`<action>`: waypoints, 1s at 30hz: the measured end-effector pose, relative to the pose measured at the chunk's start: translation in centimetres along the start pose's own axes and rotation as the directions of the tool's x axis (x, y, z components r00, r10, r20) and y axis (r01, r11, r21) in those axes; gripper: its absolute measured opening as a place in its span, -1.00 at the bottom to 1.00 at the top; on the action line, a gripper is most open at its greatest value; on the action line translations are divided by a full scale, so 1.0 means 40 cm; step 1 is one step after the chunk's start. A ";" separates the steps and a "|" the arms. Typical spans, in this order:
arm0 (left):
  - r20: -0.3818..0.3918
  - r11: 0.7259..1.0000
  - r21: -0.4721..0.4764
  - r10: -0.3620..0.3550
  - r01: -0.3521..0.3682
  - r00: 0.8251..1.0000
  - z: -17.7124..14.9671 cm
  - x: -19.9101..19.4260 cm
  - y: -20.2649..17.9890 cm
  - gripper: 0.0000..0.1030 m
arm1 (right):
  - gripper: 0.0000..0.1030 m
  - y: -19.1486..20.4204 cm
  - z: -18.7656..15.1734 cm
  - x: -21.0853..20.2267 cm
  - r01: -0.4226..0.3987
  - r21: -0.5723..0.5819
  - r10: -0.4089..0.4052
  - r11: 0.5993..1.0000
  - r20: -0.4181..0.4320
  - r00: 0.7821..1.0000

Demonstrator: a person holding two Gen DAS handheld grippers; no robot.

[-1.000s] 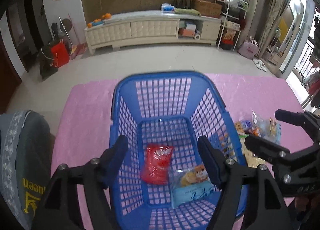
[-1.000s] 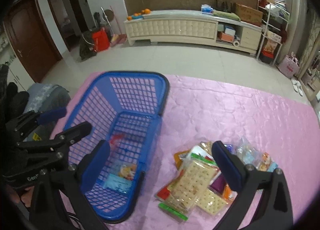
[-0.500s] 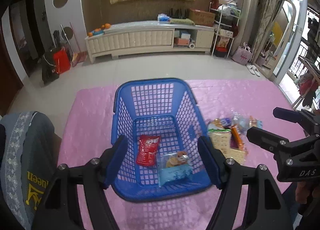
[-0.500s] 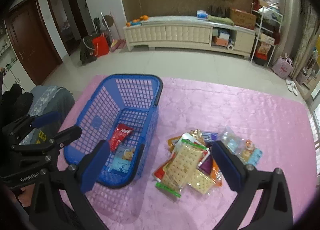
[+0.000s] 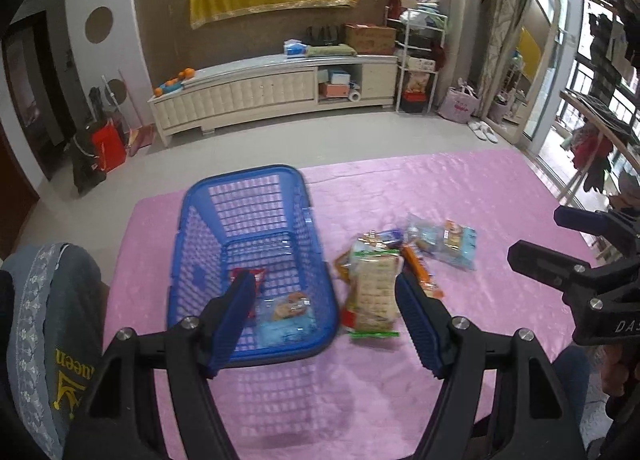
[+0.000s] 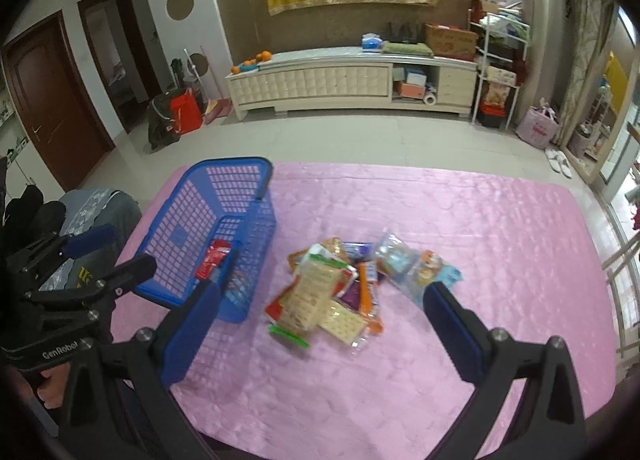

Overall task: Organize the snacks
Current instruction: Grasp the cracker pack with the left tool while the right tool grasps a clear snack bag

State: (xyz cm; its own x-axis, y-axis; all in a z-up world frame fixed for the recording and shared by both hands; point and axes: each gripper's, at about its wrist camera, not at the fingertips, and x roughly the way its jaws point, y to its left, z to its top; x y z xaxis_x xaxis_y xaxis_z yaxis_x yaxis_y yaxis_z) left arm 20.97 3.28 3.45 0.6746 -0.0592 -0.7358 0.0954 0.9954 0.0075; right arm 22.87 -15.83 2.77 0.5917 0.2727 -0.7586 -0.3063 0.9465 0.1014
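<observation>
- Both of my grippers have pulled up and back from the blue basket (image 5: 252,260): a second ago its mesh filled my left view, and now I see the whole basket, the pile beside it, and much of the pink-covered bench (image 5: 460,188).
- My left gripper (image 5: 324,308) is empty; its fingers (image 5: 236,312) stand apart as they did a second ago, with nothing between them, hanging above the basket's near rim and the bench in front of it.
- My right gripper (image 6: 320,324) is likewise open and holds nothing; its fingers (image 6: 452,324) frame the loose pile from above without touching it.
- Inside the basket lie two packs: a red packet (image 5: 250,274) toward the 9 o'clock side of the floor and a light-blue packet (image 5: 286,320) at about 6 o'clock, near the front wall. Both lay there a second ago too.
- The rest of the snacks are still out on the bench: the snack pile (image 6: 328,292), topped by clear cracker packs (image 6: 316,296), lies just beside the basket at its 3 o'clock, and a clear pouch with blue print (image 6: 416,268) rests at the pile's 2 o'clock edge.
- I judge the job barely begun: two packs in, most of the heap waiting.
- With both grippers free, the next grasp likely belongs to my right one, which already hangs over the cracker packs; those slippery wrappers overlap, so a pinch could drag a neighbour along.
</observation>
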 end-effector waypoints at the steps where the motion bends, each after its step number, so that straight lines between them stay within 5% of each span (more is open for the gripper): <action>1: -0.001 1.000 0.009 -0.005 0.005 1.000 0.003 0.005 -0.016 0.36 | 0.99 -0.008 -0.003 -0.003 0.001 0.004 -0.001 1.000 0.002 1.000; 11: -0.057 0.998 0.060 -0.026 0.029 0.998 0.020 0.116 -0.147 0.36 | 0.99 -0.144 -0.032 0.030 0.034 0.027 -0.033 0.999 -0.038 0.999; 30: -0.234 0.998 0.019 -0.058 0.064 0.970 0.000 0.383 -0.236 0.36 | 0.99 -0.318 -0.087 0.275 0.016 0.034 -0.008 0.999 -0.221 0.975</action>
State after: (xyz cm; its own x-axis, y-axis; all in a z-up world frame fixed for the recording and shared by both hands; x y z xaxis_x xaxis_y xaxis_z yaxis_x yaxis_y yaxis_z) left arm 30.41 -7.02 -7.91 0.4775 -0.0974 -0.8732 0.1524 0.9880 -0.0269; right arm 30.69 -25.47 -9.09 0.4146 0.2201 -0.8830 -0.2709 0.9562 0.1111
